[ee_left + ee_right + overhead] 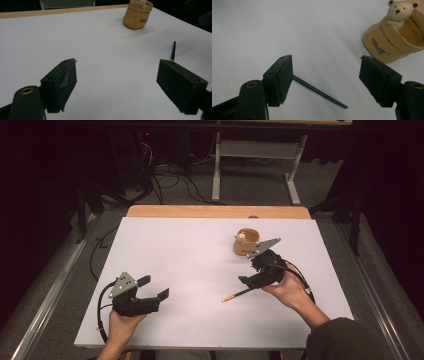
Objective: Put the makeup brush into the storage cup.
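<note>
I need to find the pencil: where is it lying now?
In the high view the pencil lies flat on the white table, right of centre, under the right gripper.

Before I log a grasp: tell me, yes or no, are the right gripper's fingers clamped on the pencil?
No. The right gripper stands open, and the pencil lies on the table between its fingers.

White table (165, 250) with tan holder (246, 243) and dark pencil (238, 294)

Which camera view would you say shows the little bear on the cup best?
The right gripper view: the bear is close and sharp, perched on the cup rim. The high view shows it as a small pale blob; the left gripper view cuts it off at the top edge.
</note>
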The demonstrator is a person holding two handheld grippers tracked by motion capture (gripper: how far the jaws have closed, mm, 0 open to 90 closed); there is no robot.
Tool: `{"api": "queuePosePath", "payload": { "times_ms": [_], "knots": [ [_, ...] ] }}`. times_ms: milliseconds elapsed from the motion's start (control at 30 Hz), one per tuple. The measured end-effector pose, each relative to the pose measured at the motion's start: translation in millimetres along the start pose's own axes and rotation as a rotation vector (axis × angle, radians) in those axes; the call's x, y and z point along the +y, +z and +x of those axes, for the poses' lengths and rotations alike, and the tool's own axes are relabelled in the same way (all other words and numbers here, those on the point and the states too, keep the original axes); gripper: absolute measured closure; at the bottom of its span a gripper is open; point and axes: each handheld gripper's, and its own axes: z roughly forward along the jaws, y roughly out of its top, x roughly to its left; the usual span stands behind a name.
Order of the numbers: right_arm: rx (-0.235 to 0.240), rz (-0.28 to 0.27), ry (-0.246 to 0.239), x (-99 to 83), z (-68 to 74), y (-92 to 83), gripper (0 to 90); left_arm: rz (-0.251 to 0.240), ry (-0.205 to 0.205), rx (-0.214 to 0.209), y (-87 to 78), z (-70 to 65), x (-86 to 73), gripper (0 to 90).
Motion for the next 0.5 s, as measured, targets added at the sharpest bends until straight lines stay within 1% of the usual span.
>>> {"api": "queuePosePath", "payload": {
  "times_ms": [133,167,333,367,400,500],
  "knots": [
    [-0.002,0.041,-0.014,2.7,-0.1,-1.5,29.2,0.002,0.004,0.0,-0.1,-0.3,0.0,16.8],
    [0.0,0.049,-0.011,3.3,0.2,-1.1,29.3,0.002,0.006,0.002,-0.5,-0.1,-0.1,16.8],
    [0.014,0.106,-0.04,7.2,0.5,2.5,29.4,0.0,0.003,0.003,-0.8,0.5,0.2,16.8],
    [0.022,0.116,-0.045,8.0,0.9,3.8,29.4,0.002,0.004,0.003,-0.2,0.2,0.2,16.8],
    [0.025,0.143,-0.05,9.4,1.9,5.0,29.4,0.004,0.004,0.002,0.1,-0.1,0.2,16.8],
    [0.045,0.179,-0.067,11.7,3.1,9.2,29.4,0.003,0.006,0.001,0.0,-0.4,0.2,16.8]
  ]
}}
